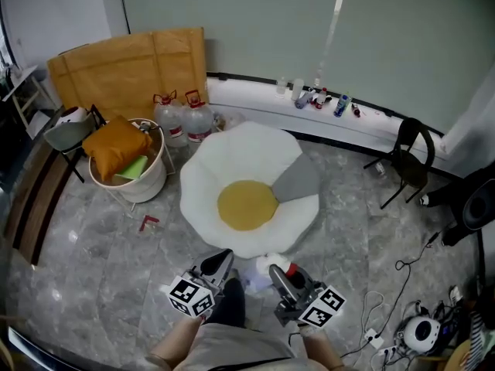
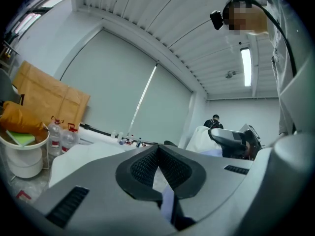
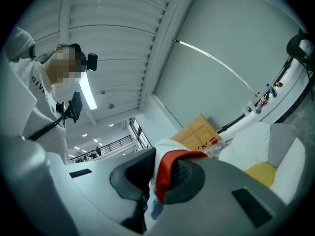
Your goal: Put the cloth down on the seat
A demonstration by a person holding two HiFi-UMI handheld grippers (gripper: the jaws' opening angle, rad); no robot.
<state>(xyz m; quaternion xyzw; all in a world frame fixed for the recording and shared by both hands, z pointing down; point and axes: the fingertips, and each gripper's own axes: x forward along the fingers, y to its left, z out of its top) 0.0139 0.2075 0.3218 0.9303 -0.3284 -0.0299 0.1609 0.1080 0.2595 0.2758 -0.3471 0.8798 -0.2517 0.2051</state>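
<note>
So both grippers were down at the near edge of the fried-egg seat [image 1: 232, 161], with the cloth [image 1: 263, 273] bunched between them right by the seat's rim; couldn't tell from up top if it touched the cushion. The left gripper [image 1: 219, 263] had its jaws pinched together on a thin white and pale blue fold of the cloth [image 2: 166, 200], and the right gripper [image 1: 277, 277] was clamped on a thicker bit with a red edge [image 3: 165, 173]. Nothing sat on the seat itself. Off to its left stood a white bucket [image 1: 147, 184] stuffed with an orange cushion [image 1: 116, 145], then two water jugs [image 1: 184, 118] and a cardboard sheet [image 1: 128, 68] against the wall. A black chair [image 1: 410, 157] was well to the right, with small bottles [image 1: 317, 99] lined up on the ledge behind. The head view barely showed the red, while the right gripper view made it obvious. Only the left gripper view caught another person [image 2: 215, 122] far back in the room.
</note>
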